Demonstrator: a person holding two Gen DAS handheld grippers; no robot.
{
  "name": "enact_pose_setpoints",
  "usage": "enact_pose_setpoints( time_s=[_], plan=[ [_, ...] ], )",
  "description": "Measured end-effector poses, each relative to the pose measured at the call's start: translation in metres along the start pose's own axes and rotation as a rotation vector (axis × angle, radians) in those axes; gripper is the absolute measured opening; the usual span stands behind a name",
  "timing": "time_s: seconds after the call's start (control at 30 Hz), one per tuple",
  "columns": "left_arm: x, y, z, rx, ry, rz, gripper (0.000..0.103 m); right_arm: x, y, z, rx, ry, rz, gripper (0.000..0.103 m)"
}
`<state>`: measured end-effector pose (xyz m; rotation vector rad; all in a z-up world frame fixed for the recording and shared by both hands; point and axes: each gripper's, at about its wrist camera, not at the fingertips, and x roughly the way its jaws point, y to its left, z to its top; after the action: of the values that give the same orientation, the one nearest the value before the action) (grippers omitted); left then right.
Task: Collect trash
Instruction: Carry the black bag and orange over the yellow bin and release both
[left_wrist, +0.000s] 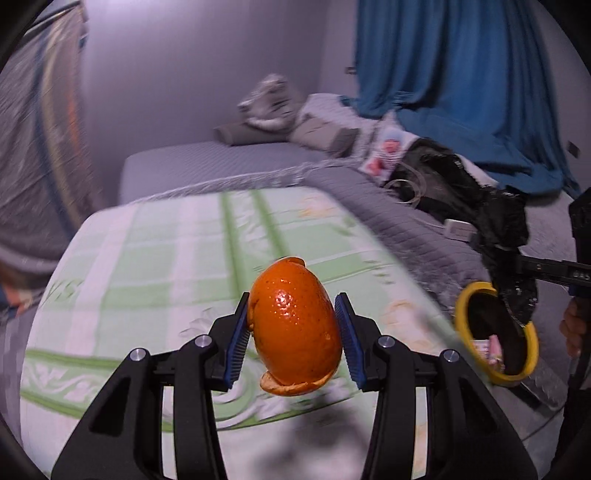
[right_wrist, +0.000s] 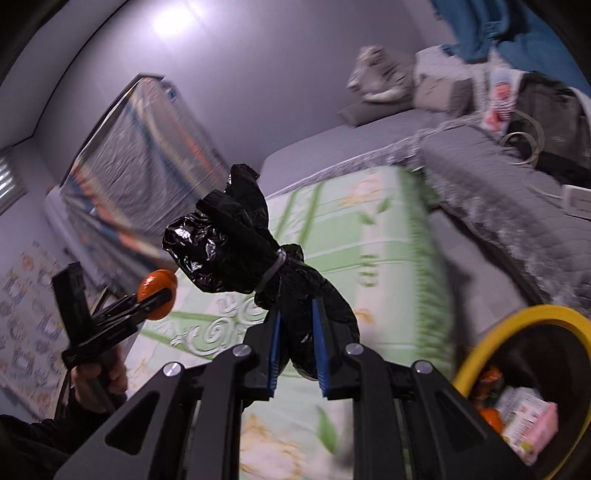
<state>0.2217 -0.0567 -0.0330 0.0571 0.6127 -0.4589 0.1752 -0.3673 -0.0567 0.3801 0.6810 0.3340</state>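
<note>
My left gripper is shut on an orange peel and holds it in the air above the green-and-white blanket. The peel also shows in the right wrist view, at the left. My right gripper is shut on the bunched neck of a black trash bag, tied with a white band. The bag's mouth is held open by a yellow ring, low at the right in both views. Inside lie a pink-and-white carton and orange scraps.
The folded blanket lies on a grey bed with grey pillows. A black bag and cables sit on the grey cover under a blue curtain. A plastic-wrapped mattress leans on the left wall.
</note>
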Motion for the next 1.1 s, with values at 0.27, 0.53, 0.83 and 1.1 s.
enact_pose_setpoints(
  time_s=[0.27,0.53,0.83,1.1],
  plan=[
    [0.010,-0.134,0.024,0.195,-0.062,-0.179,0.043,-0.071,-0.062,-0.023,0.110,-0.128,-0.169,0.015],
    [0.029,-0.214,0.020,0.282,-0.068,-0.280,0.043,-0.110,-0.117,-0.055,0.210,-0.174,-0.301,0.015],
    [0.075,-0.269,0.006,0.310,-0.012,-0.327,0.044,-0.112,-0.179,-0.088,0.338,-0.158,-0.402,0.015],
    [0.138,-0.305,-0.013,0.284,0.124,-0.352,0.047,-0.097,-0.223,-0.102,0.440,-0.103,-0.457,0.017]
  ],
)
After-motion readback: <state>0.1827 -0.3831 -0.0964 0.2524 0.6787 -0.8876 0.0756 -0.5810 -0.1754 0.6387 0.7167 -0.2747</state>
